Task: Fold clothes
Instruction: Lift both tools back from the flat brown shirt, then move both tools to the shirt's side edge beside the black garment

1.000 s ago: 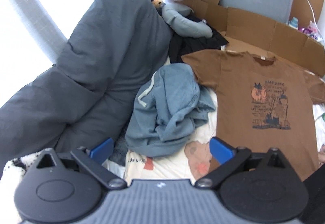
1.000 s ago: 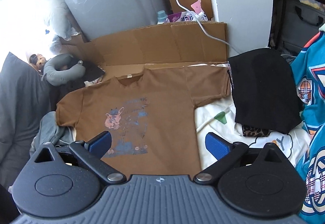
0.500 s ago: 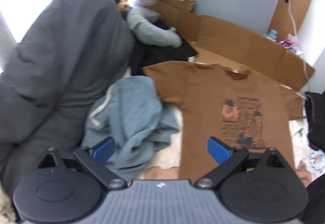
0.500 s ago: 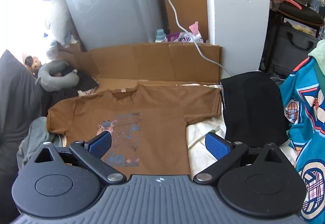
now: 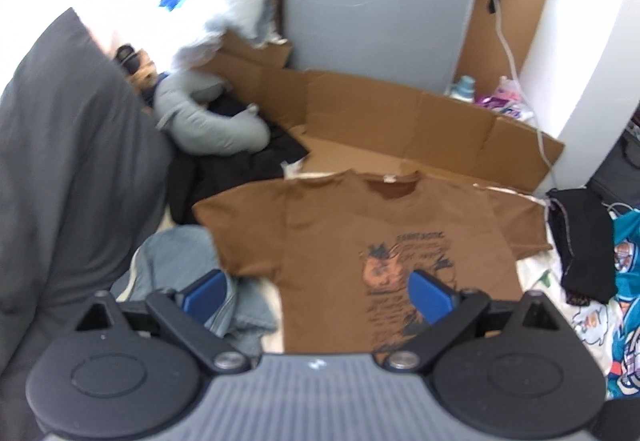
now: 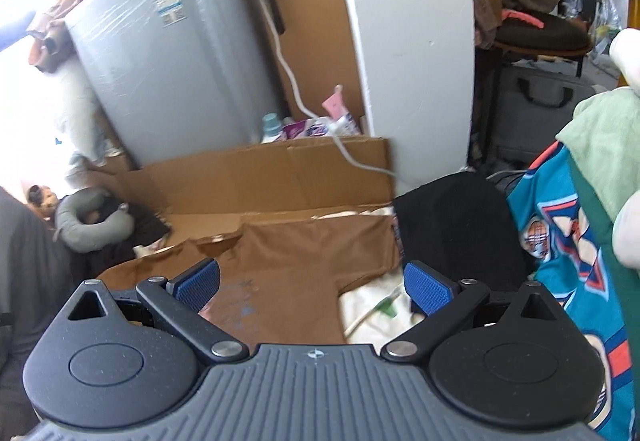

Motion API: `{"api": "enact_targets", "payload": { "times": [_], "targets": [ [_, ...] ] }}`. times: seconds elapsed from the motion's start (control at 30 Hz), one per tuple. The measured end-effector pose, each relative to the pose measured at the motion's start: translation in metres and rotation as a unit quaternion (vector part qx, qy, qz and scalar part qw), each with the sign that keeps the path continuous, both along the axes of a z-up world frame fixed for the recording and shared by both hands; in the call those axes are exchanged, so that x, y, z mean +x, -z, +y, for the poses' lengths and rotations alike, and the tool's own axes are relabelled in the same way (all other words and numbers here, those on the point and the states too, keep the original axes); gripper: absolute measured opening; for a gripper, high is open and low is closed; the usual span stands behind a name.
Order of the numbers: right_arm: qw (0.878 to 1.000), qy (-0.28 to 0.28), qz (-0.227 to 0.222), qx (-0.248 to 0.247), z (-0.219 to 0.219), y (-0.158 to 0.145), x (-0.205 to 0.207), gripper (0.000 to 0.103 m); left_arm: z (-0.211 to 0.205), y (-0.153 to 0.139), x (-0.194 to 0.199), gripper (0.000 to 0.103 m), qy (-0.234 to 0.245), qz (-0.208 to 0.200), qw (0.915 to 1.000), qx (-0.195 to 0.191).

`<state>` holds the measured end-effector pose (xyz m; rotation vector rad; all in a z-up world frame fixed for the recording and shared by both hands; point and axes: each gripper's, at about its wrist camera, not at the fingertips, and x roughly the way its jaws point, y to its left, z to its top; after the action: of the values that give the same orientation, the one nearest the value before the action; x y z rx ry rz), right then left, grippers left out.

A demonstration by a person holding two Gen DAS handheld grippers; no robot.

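Firstly, left wrist view. One brown T-shirt (image 5: pixel 340 237) lies spread flat, front up, on the pale printed bedsheet (image 5: pixel 536 273), collar toward the cardboard sheet (image 5: pixel 400 117) at the back. Both sleeves show; the hem is cut off behind the left gripper (image 5: pixel 320 291), whose two blue pads stand wide apart with nothing between them, held above the cloth. One crumpled blue-grey garment (image 5: pixel 176 261) sits just beside the shirt's near sleeve, partly under it and partly hidden by the gripper's finger. One grey neck pillow (image 5: pixel 208 125) rests on dark clothing beyond. One dark grey duvet (image 5: pixel 72 161) fills the side. One black garment (image 5: pixel 580 241) and one teal jersey (image 5: pixel 628 241) crowd the far edge, the jersey cut off. The chest print is blurred; the lettering is unreadable. The upper corner is blown out white.

Right wrist view. One right gripper (image 6: pixel 312 285), pads likewise spread and empty, hanging over the same shirt (image 6: pixel 288 261). Only the collar, one sleeve and part of the chest show; the rest is behind the gripper body. The blue-grey garment is out of sight from this side. This view adds one tall grey appliance (image 6: pixel 172 53) wrapped in film, one white cable (image 6: pixel 288 73) trailing down over the cardboard (image 6: pixel 256 177), and one grey suitcase (image 6: pixel 540 109) past the white wall corner. The jersey (image 6: pixel 560 241) looms large, with a pale green cloth (image 6: pixel 604 137) over it.
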<state>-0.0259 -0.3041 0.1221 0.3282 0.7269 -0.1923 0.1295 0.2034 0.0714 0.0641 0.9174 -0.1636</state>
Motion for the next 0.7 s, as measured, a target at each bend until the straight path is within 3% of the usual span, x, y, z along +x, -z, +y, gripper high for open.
{"api": "enact_targets", "payload": {
  "times": [0.4,0.7],
  "targets": [
    [0.998,0.052,0.009,0.043,-0.031,0.051,0.051,0.101,-0.077,-0.001,0.075,0.098,0.013,0.006,0.9996,-0.024],
    [0.996,0.061,0.045,0.052,-0.048,0.101,0.088,0.101,-0.167,0.041,0.121,0.093,0.05,0.033,0.9976,-0.035]
  ]
}}
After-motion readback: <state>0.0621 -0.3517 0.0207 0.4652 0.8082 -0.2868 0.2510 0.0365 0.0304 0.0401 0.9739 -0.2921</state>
